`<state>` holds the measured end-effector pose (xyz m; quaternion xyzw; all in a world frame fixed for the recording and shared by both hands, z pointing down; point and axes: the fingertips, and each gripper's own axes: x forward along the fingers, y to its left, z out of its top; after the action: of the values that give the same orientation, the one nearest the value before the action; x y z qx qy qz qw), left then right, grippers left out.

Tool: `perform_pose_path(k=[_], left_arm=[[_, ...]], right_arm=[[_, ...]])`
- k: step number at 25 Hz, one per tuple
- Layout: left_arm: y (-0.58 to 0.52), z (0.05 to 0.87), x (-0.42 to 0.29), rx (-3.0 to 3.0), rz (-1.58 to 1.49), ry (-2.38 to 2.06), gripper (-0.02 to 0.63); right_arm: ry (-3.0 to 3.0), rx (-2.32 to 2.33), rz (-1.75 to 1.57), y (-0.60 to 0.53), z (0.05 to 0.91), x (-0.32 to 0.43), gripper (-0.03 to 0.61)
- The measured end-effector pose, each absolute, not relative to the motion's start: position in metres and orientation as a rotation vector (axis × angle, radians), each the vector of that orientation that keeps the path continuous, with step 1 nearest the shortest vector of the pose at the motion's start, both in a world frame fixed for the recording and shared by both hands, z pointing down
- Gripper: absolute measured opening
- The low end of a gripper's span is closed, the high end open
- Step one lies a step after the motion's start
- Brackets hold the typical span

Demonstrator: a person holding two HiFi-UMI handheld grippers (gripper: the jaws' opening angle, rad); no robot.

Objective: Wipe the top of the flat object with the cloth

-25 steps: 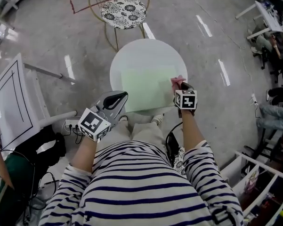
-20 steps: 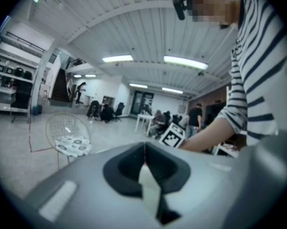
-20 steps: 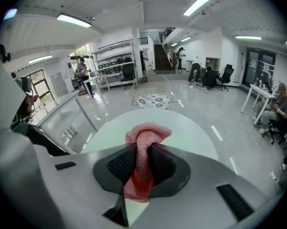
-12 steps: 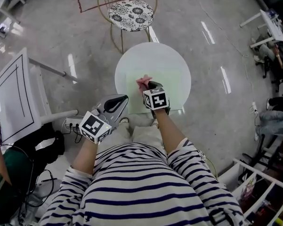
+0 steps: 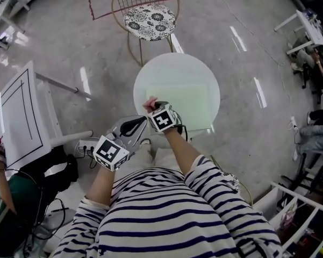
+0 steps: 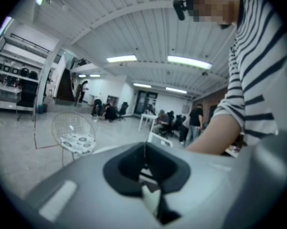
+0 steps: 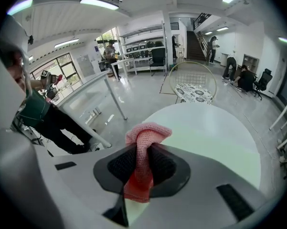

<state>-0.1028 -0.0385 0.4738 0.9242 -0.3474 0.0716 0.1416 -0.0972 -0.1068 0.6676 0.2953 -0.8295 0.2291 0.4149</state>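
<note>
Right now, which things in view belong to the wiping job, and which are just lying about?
In the job: pink cloth, right claw gripping it, pale green sheet, round white table.
Lying about: wire chair, white board, left claw shut, empty.

Pink cloth (image 7: 145,137) over a pale green flat object (image 5: 185,104) on a white round table (image 5: 174,69)
The cloth is a salmon pink open weave, redder low down where it sits in the grey and black right gripper (image 7: 142,163); the left gripper (image 6: 144,150) is the same grey and black, and each carries a cube of black-and-white square markers. The person's shirt (image 5: 166,214) has navy and white stripes. The chair (image 5: 149,21) has a gold wire frame and a white cushion with a black floral print; the floor (image 5: 268,144) is glossy grey
</note>
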Motion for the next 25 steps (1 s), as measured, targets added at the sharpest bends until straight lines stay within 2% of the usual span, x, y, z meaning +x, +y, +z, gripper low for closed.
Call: perform_pose_path(k=[12,25], left_arm=[[-0.041,0.475,-0.086,2.681,0.240,-0.951,0.006],[-0.049,0.474,-0.057,2.714,0.253,-0.870,0.006]], right_arm=[[-2.047,0.755,0.624,-0.104,0.683,-0.077,0.064],[-1.951,0.951,0.678,-0.131,0.687,0.018,0.064]])
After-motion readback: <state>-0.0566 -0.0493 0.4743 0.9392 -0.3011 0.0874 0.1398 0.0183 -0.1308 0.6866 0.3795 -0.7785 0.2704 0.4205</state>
